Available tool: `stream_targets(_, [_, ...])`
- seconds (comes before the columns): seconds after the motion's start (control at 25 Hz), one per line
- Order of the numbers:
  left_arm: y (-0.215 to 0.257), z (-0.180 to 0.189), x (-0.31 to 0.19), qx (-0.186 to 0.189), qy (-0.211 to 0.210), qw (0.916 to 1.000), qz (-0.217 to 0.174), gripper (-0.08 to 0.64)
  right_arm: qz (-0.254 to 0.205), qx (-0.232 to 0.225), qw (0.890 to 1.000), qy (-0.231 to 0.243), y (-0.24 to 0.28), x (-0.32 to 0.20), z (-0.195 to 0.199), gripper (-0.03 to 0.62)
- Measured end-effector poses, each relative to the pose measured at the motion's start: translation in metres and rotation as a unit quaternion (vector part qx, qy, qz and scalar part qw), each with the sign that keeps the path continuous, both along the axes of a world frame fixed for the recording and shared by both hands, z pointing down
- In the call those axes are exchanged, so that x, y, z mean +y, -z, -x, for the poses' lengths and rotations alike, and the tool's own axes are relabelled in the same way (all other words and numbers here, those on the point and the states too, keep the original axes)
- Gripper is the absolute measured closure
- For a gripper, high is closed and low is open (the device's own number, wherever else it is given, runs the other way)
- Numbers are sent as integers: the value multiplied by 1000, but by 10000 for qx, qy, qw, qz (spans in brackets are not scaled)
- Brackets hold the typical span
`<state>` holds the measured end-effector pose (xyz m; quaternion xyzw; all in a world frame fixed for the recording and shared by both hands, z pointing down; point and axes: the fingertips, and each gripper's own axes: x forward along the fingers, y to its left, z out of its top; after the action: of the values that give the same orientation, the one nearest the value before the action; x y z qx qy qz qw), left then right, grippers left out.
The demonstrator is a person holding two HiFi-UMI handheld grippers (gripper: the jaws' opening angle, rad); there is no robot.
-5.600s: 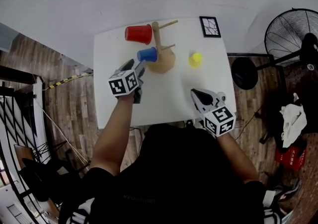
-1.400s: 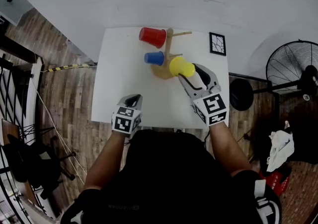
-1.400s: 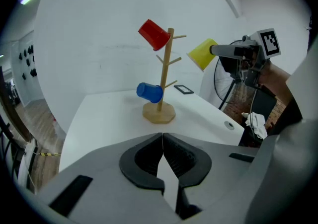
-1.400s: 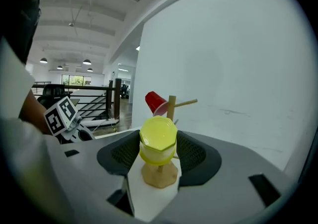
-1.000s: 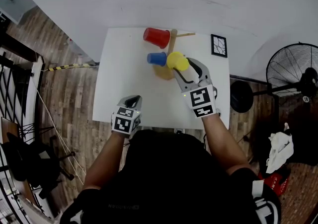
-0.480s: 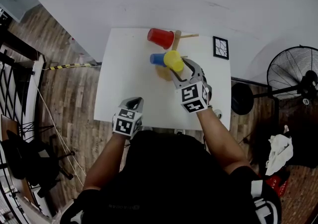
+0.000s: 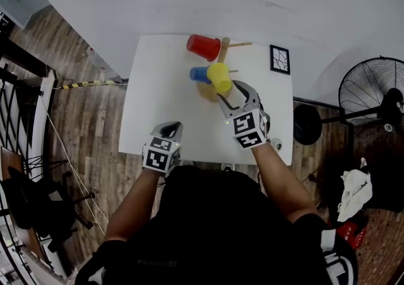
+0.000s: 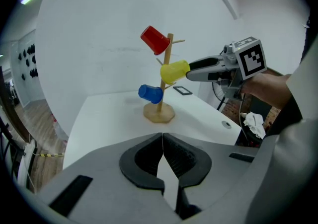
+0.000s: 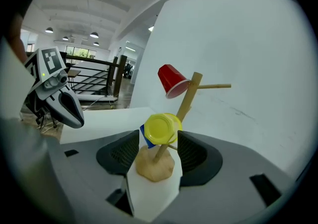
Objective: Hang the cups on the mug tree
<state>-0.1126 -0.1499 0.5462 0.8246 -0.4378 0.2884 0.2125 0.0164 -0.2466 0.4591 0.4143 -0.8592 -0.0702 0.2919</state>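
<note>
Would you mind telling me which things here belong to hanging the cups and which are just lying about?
Belong to the job:
- wooden mug tree
- red plastic cup
- blue plastic cup
- yellow plastic cup

Just lying about:
- small black-framed card
- black standing fan

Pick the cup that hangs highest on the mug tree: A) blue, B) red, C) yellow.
B: the red cup hangs near the top of the mug tree, above the yellow cup and the blue cup.
</note>
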Motion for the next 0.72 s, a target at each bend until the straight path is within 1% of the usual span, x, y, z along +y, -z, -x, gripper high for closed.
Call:
stream_targets(0.16, [10,-6,-7,59,-74,9999,-111,543,188,-380,9991,-45,4,8,-7,365])
stream_targets(0.28, [19,-11,-14,123,-105,9996,-243,543,467,-919,9946,-71,8,17,-13,365])
stream_targets(0.4, [29,-13,-18,217,-112,9993,-284,543,676,-1469,9868,-58,14,30,-19,418])
stream_targets(0.44, [33,-15,-19,288,-123,9990,-312,543,702,-1631,9841,-75,17,34,-22,451])
stream_targets(0.48, [37,-17,-20,379,-145,9985,-360,543,726,-1801,9809,-106,19,38,-26,498])
stream_targets(0.56, [47,-21,-22,565,-199,9970,-485,543,824,-2191,9720,-215,23,45,-36,564])
stream_targets(0.6, [51,-22,-23,617,-215,9964,-532,543,915,-2420,9655,-281,24,49,-41,579])
stream_targets(0.72, [56,-24,-25,645,-227,9959,-592,543,1246,-3081,9422,-416,22,58,-52,584])
